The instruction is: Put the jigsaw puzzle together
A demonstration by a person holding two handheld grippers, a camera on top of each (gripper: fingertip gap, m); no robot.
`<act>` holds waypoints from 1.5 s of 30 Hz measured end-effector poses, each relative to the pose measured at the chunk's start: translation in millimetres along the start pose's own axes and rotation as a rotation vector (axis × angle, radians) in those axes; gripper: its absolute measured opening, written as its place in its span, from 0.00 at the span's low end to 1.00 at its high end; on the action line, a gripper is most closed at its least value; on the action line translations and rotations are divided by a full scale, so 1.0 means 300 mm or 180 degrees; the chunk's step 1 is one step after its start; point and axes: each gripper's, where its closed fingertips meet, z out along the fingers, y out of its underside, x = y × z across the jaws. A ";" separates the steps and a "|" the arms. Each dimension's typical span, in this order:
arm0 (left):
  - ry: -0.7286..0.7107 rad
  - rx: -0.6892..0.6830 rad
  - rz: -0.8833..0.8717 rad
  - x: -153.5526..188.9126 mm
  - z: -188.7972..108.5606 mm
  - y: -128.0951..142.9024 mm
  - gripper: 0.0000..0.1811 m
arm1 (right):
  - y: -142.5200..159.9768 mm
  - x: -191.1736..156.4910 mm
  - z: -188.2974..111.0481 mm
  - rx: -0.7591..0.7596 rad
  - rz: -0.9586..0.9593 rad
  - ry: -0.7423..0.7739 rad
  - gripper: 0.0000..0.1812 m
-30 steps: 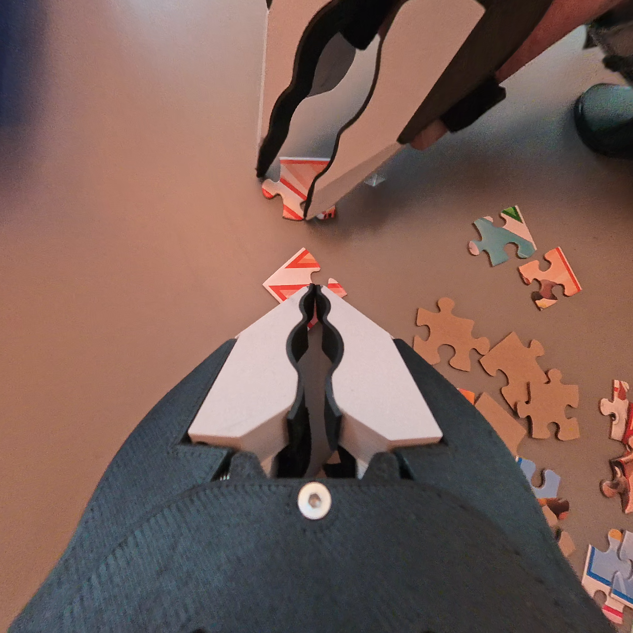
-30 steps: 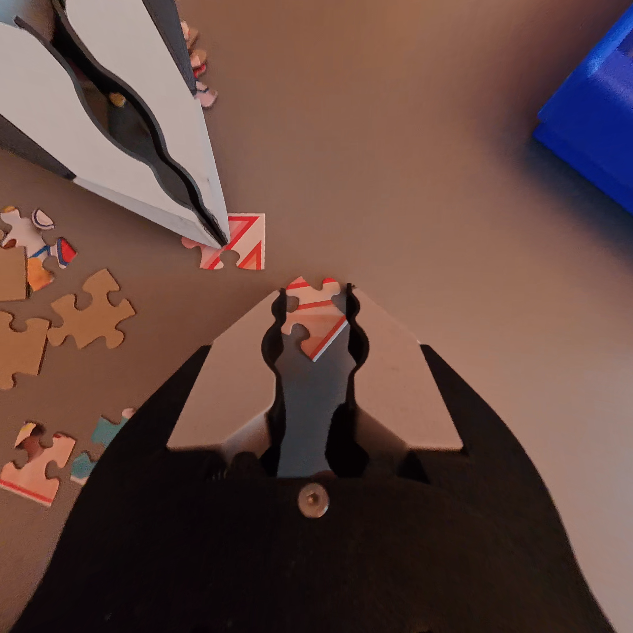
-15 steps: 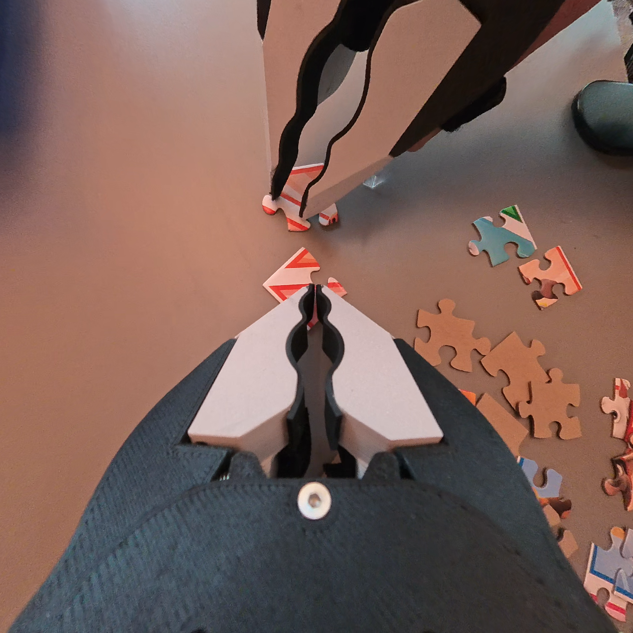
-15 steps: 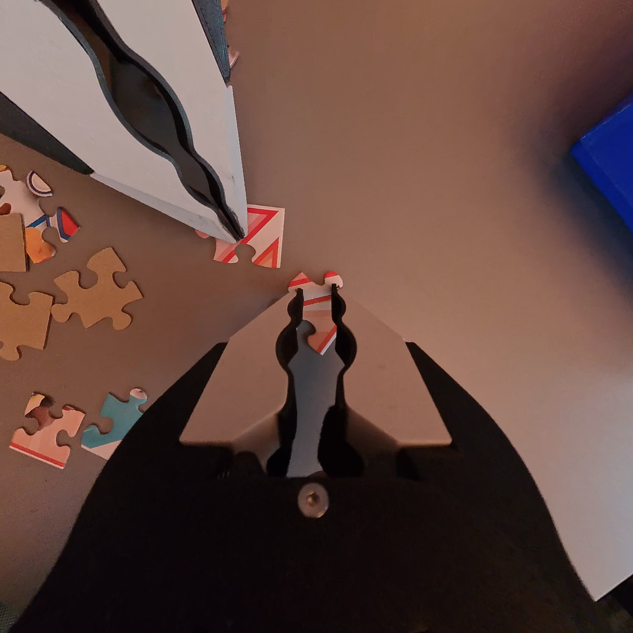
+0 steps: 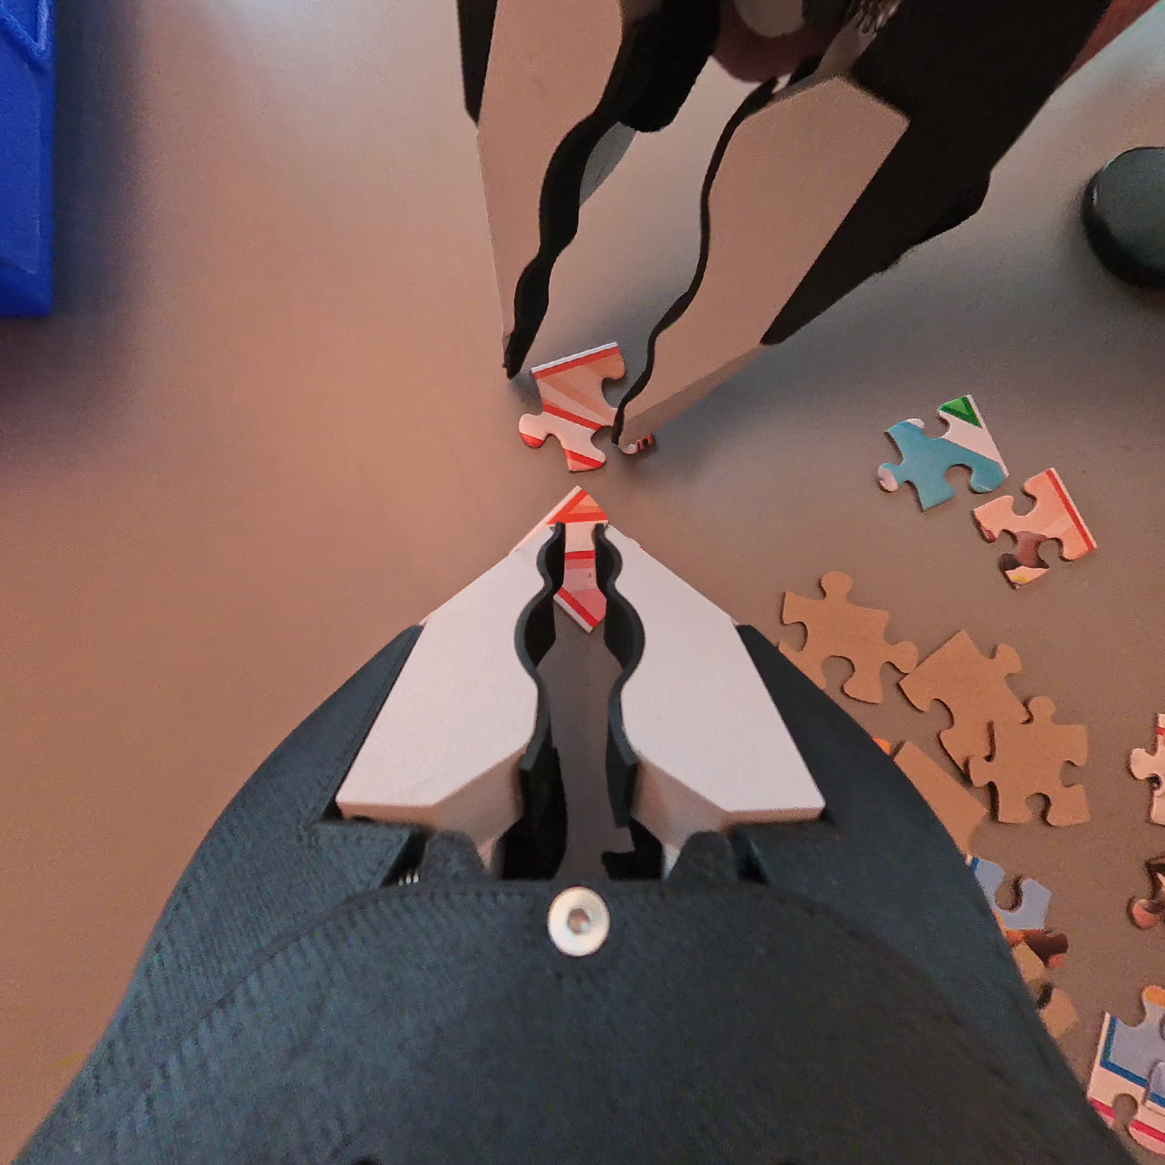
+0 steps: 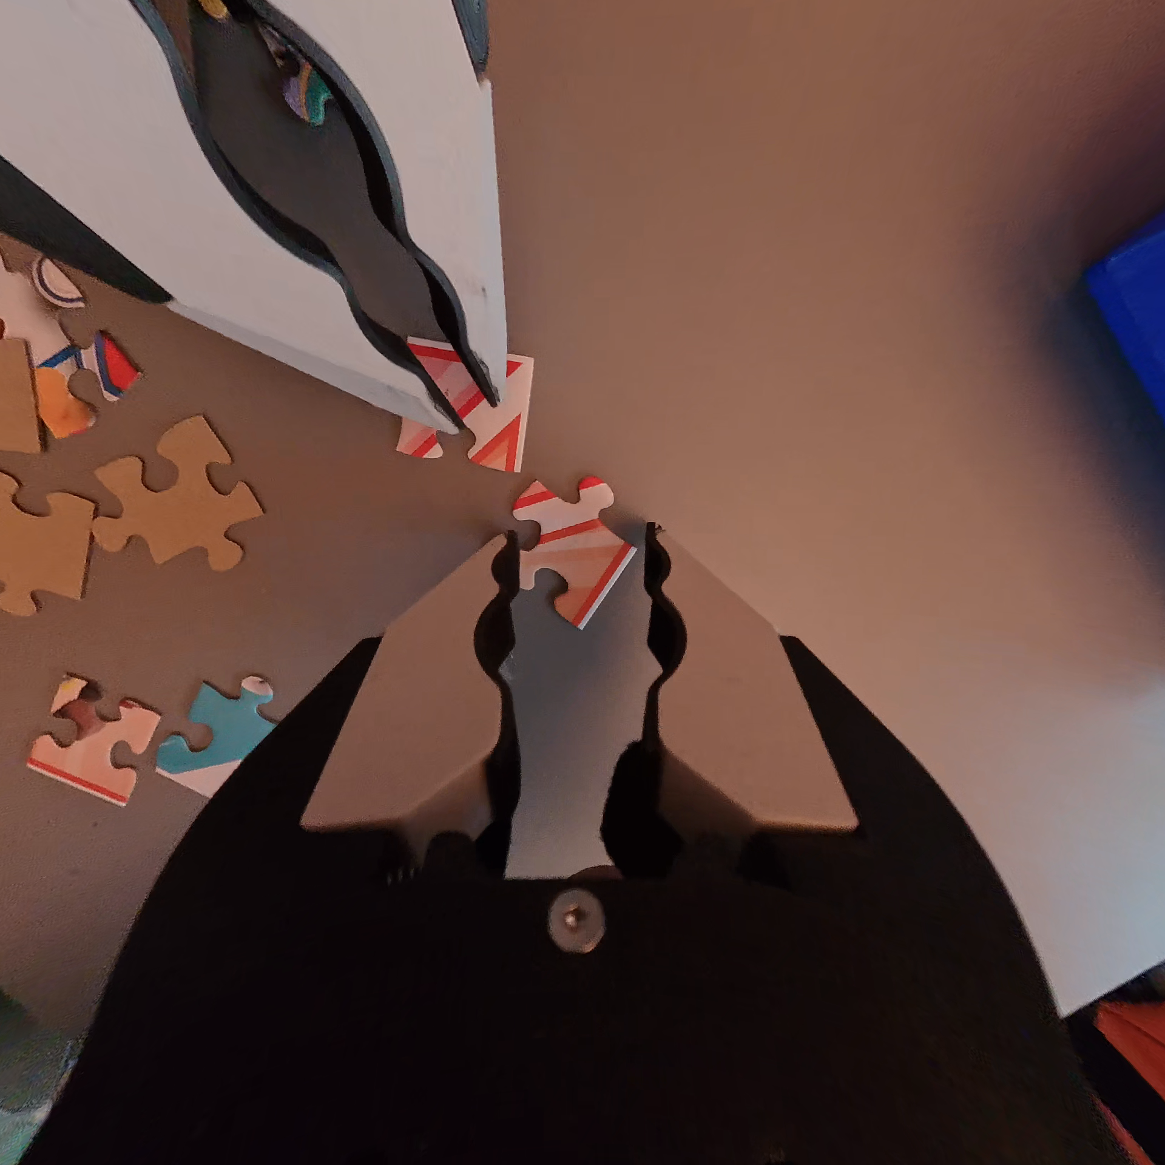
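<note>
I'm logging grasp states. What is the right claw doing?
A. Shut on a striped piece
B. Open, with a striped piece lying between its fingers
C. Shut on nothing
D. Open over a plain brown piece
B: the right claw has its fingers well apart, and the red-striped piece lies flat on the table between them.

The grey-brown bench [image 5: 252, 504] carries a blue box [image 5: 22, 157] at its 9 o'clock edge in the left wrist view, a dark round object [image 5: 1128, 214] lies at 2 o'clock, and something orange [image 6: 1128, 1040] shows beyond the bench corner.
</note>
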 end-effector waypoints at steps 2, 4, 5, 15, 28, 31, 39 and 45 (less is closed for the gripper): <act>0.0017 -0.0024 -0.0020 0.001 0.010 0.007 0.05 | 0.000 -0.010 0.004 -0.0150 -0.0102 -0.0065 0.17; 0.0002 -0.0045 -0.0044 -0.007 0.015 0.018 0.05 | 0.000 -0.011 0.008 -0.0291 -0.0142 -0.0091 0.13; 0.0014 -0.0032 -0.0063 -0.007 0.015 0.020 0.05 | -0.001 -0.012 0.009 -0.0346 -0.0136 -0.0106 0.13; 0.0023 0.0043 -0.0071 -0.003 0.015 0.017 0.05 | -0.009 -0.015 0.009 -0.0327 -0.0137 -0.0020 0.09; 0.0042 0.0099 -0.0028 0.015 -0.014 0.026 0.05 | 0.002 -0.093 -0.068 -0.0043 -0.0164 -0.0120 0.06; 0.0080 0.0102 0.0079 0.046 -0.033 0.017 0.05 | 0.034 -0.207 -0.118 0.0059 -0.0331 -0.0259 0.13; 0.0451 -0.0242 0.0429 0.221 0.014 0.049 0.06 | 0.150 -0.365 -0.074 -0.0077 -0.0507 -0.0274 0.17; 0.0591 -0.0219 0.0360 0.284 0.041 0.042 0.07 | 0.141 -0.367 -0.057 0.0204 -0.0256 -0.0177 0.07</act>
